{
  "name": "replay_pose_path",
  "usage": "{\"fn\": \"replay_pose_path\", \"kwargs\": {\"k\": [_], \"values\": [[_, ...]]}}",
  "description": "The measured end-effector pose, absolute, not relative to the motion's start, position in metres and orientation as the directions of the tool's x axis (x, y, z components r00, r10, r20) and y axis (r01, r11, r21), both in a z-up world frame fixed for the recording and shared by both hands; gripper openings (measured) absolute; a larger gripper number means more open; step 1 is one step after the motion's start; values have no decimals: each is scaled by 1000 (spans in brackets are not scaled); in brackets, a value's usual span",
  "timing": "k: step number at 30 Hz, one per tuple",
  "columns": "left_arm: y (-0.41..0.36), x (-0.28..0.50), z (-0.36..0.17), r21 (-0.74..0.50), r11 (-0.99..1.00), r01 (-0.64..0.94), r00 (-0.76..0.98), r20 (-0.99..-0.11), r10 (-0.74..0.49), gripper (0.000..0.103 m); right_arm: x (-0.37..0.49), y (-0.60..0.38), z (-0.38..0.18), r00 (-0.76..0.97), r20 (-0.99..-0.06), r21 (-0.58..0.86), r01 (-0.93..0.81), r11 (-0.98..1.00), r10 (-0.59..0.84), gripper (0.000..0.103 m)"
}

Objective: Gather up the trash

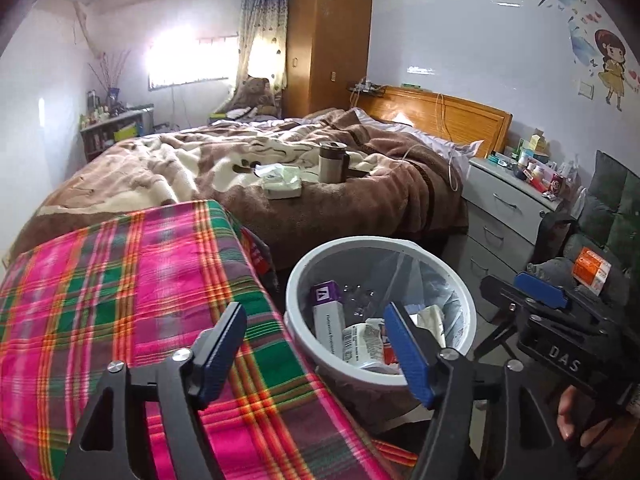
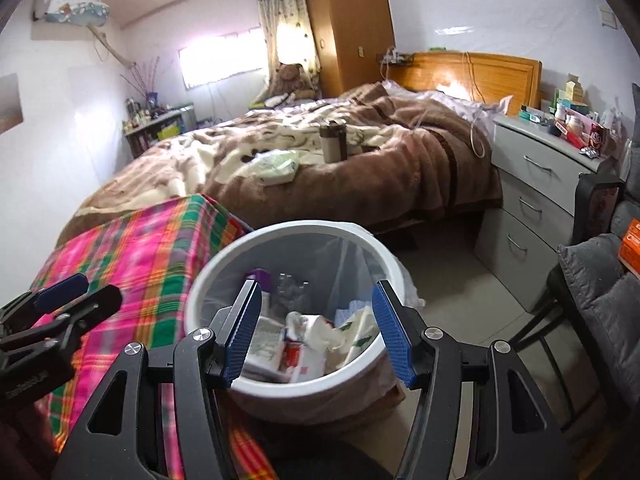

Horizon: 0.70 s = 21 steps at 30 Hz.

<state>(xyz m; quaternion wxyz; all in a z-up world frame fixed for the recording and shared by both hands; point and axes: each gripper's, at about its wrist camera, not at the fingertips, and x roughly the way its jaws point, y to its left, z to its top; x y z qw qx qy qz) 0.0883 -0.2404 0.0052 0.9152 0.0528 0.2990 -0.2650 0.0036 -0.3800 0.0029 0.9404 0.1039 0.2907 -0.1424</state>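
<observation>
Left gripper (image 1: 316, 350): jaws spread, nothing is held; it is seen over the plaid cloth (image 1: 120, 300) and the bin's near rim.
Right gripper (image 2: 318, 334): jaws apart and empty, held above the bin (image 2: 312, 390).
Bin: white, lined with a clear bag, set on the floor between the cloth-covered box and the chair (image 2: 600, 300).
Trash (image 2: 316, 344): crumpled paper, cartons and a purple box (image 1: 326, 310) are piled inside the bin.
Bed (image 1: 360, 208): a cup (image 1: 332, 162) and a tissue pack (image 1: 282, 186) are left on the blanket.

Daylight enters through the blown-out rectangular window (image 1: 188, 60) beside the patterned curtain; walls near it glare white. Fisheye curvature bends edges, corners vignette black. Foreground near the window-lit room is slightly motion-blurred.
</observation>
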Motion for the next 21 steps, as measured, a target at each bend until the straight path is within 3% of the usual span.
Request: {"fn": "replay_pose_path", "kwargs": {"k": [4,11,21], "values": [[-229,71,7,-35,875,483,714,-563,-417,74,-7,-367,5,807,-552,108,318,942,-209,67],[-201,48,10,-57,902,429,749,-536,-390,74,-20,-350,10,831,-514,91,299,950,-213,68],[-180,17,7,3,926,378,803,-498,-326,74,-34,-328,4,843,-492,87,296,951,-218,68]]}}
